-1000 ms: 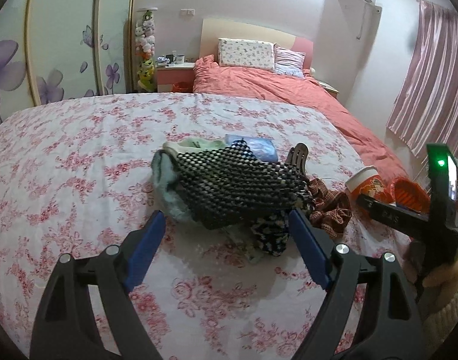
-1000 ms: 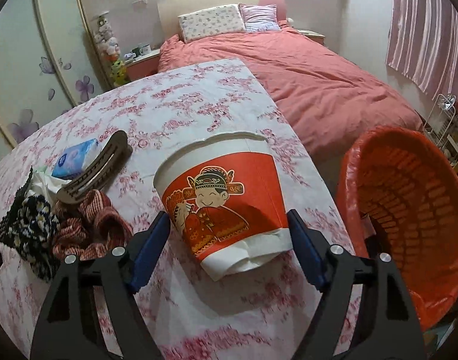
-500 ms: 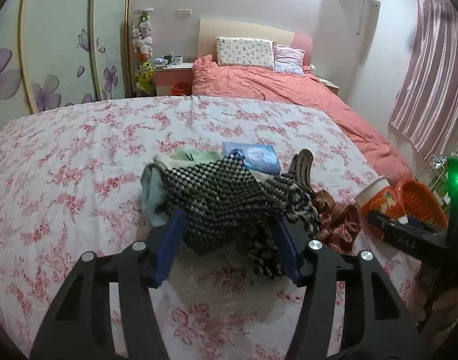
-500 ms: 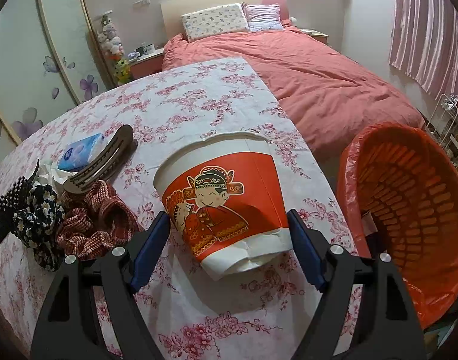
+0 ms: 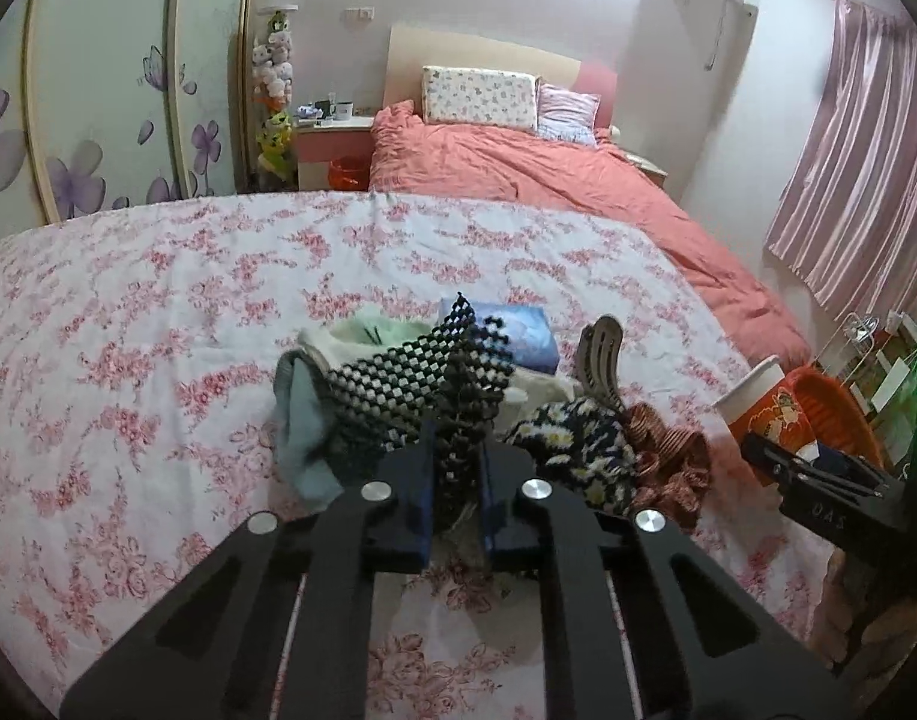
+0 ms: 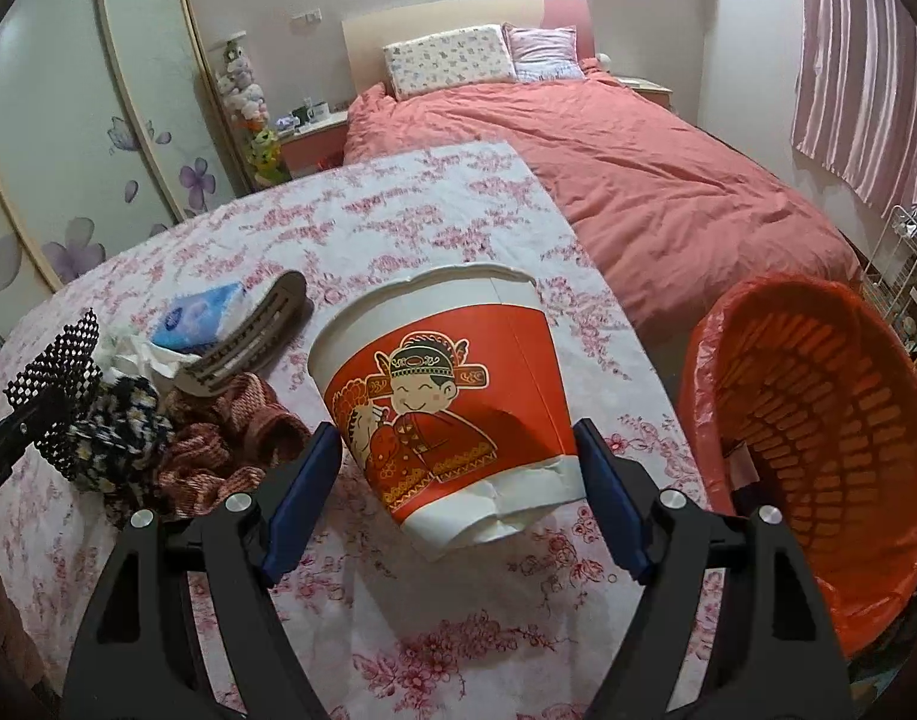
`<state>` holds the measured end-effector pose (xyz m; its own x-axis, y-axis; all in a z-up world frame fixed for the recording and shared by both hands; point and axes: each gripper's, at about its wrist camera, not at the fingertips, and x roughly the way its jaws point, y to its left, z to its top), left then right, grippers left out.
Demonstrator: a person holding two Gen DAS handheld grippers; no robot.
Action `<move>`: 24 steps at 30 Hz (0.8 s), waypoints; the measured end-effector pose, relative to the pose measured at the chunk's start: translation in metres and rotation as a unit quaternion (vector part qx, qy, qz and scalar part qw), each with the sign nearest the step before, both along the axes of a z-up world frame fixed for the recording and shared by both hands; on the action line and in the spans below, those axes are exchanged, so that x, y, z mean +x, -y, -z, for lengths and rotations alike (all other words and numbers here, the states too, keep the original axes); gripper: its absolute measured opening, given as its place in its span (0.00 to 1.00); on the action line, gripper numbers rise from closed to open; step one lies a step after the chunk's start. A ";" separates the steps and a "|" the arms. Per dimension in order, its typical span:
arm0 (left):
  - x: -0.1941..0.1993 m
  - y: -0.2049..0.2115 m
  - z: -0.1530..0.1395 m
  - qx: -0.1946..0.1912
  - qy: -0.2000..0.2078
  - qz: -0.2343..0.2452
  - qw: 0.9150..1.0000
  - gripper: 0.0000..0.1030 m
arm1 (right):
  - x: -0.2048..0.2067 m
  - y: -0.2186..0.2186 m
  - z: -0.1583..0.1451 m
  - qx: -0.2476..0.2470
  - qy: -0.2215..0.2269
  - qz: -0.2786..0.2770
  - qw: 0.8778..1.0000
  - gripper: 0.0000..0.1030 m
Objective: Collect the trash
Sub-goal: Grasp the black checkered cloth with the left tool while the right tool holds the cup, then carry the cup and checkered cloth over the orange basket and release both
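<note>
Left claw [image 5: 455,480] clamped on black mesh cloth [image 5: 410,378], pinching near edge to pull it off clutter heap. Right claw [image 6: 458,474] spread apart, straddling tilted red-white paper cup [image 6: 446,408], crumpled at base, on floral surface [image 6: 398,222] beside orange bin [image 6: 818,420].

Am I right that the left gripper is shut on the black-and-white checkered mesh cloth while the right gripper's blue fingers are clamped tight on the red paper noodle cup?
Not quite. The right wrist view shows the right gripper open, its fingers straddling the red paper noodle cup. The left gripper is indeed shut on the black-and-white checkered mesh cloth.
</note>
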<state>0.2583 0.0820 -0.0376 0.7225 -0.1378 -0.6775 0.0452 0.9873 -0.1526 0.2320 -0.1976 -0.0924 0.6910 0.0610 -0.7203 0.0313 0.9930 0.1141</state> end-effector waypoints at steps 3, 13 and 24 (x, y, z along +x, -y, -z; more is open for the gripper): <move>-0.003 -0.001 -0.011 -0.004 0.010 -0.001 1.000 0.09 | -0.005 0.002 -0.008 0.002 0.009 0.001 1.000 0.75; -0.019 0.022 -0.052 -0.013 0.045 0.026 0.999 0.08 | -0.028 0.019 -0.035 0.009 0.038 0.011 0.999 0.75; -0.035 0.090 -0.081 -0.032 0.065 0.100 0.992 0.08 | -0.060 0.059 -0.055 0.015 0.069 0.047 0.996 0.75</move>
<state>0.2230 -0.0079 0.0435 0.7577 -0.3267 -0.5649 0.2619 0.9451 -0.1953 0.1723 -0.2564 -0.0373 0.7876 0.0118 -0.6161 0.1052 0.9826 0.1533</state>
